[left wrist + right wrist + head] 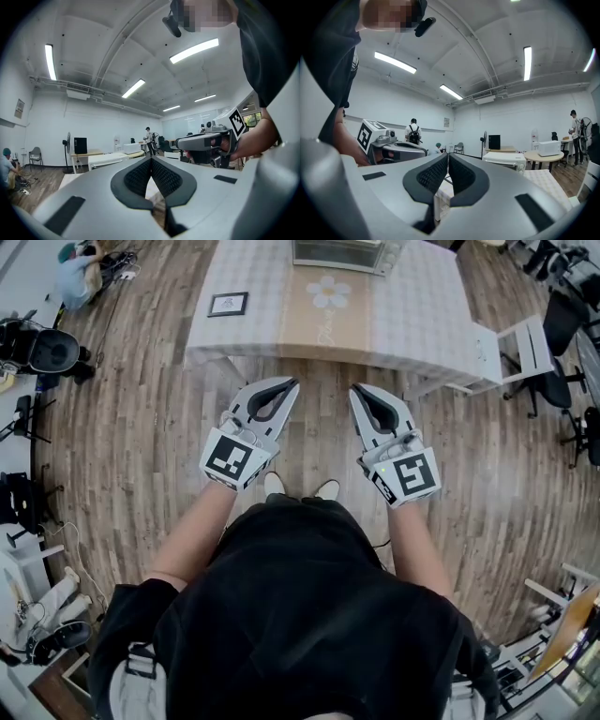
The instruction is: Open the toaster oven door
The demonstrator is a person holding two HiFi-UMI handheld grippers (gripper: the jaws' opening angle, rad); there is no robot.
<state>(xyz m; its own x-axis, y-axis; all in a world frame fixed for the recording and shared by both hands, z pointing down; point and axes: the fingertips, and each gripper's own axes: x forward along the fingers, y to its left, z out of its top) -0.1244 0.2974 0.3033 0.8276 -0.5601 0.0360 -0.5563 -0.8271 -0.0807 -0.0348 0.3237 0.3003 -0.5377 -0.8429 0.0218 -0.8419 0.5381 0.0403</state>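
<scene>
The toaster oven (337,254) stands at the far edge of the table (422,315), its glass door closed as far as I can see. It also shows as a white box beyond the jaws in the left gripper view (108,160) and the right gripper view (504,159). My left gripper (292,383) and right gripper (355,390) are held side by side over the wood floor, short of the table's near edge and well apart from the oven. Both point level toward the table. Each is shut with nothing between its ribbed pads (140,176) (433,173).
A checked cloth with a beige flower runner covers the table, and a small framed picture (228,304) lies at its left. A white chair (525,343) stands at the table's right end, with dark office chairs (572,324) beyond. A person (80,273) crouches far left.
</scene>
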